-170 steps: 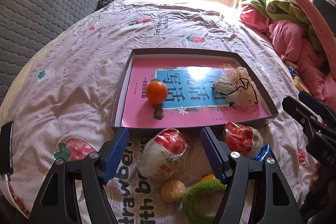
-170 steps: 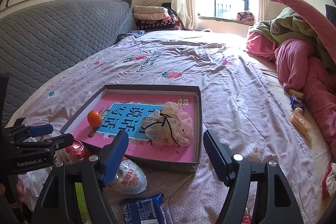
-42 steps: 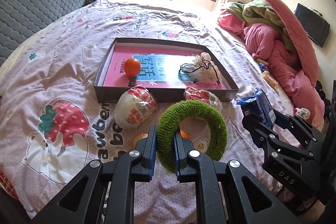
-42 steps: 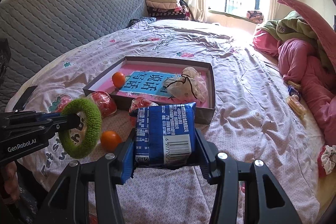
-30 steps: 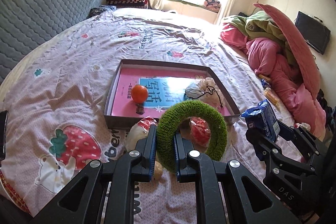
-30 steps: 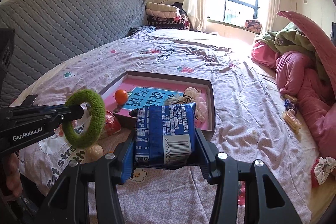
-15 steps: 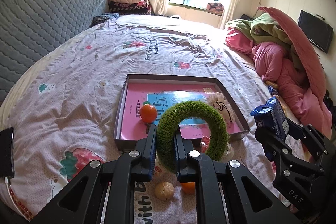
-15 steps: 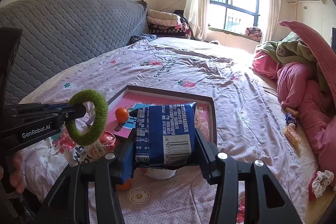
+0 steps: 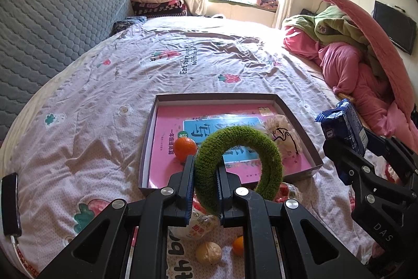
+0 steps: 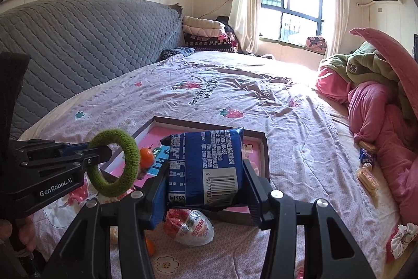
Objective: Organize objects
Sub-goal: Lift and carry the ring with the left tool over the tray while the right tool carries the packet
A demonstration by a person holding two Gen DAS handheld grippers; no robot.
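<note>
My left gripper (image 9: 205, 169) is shut on a green fuzzy ring (image 9: 261, 145) and holds it in the air over the near edge of the shallow grey box (image 9: 146, 145). The ring also shows in the right wrist view (image 10: 130, 156). My right gripper (image 10: 203, 171) is shut on a blue snack packet (image 10: 206, 169), held above the bed before the box (image 10: 266, 156). The packet shows at the right of the left wrist view (image 9: 342, 124). In the box lie a pink book (image 9: 164, 132), an orange (image 9: 185, 147) and a white drawstring pouch (image 9: 283, 130).
On the bedsheet before the box lie two wrapped egg-shaped snacks (image 10: 189, 226) (image 9: 196, 224), a walnut (image 9: 208, 252) and a small orange (image 9: 237, 245). A phone (image 9: 10, 203) lies at the left bed edge. Pink and green bedding (image 9: 352, 54) is piled at the right.
Both grippers have risen and tilted up with their loads; the box and the loose items now sit lower and nearer in both views.
</note>
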